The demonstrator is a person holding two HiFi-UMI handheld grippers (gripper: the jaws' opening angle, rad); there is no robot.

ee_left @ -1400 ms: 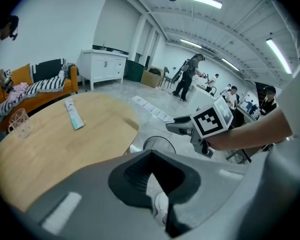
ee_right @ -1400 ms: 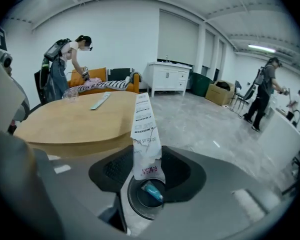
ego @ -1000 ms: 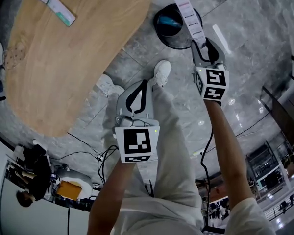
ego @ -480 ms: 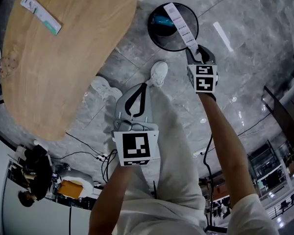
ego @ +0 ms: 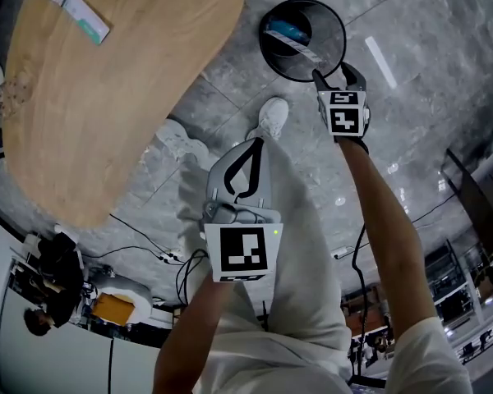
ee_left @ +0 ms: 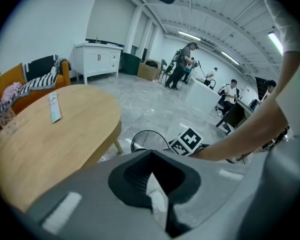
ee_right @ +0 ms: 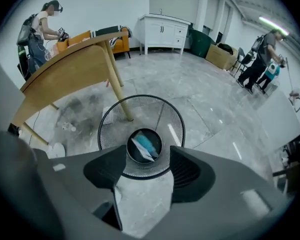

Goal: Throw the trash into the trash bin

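The black mesh trash bin stands on the grey floor. Inside it lie a long white paper strip and a blue wrapper. The right gripper view looks straight down into the trash bin, where the blue and white trash rests on the bottom. My right gripper hangs at the bin's near rim, open and empty. My left gripper is shut on nothing, held over the person's leg and white shoe. A second paper strip lies on the wooden table.
The oval wooden table fills the left, its legs close to the bin. Cables run over the floor behind the person. Other people stand far off, past a sofa and a white cabinet.
The long white strip held by my right gripper above the bin now lies inside the bin. The right jaws have opened. The left gripper stayed shut.
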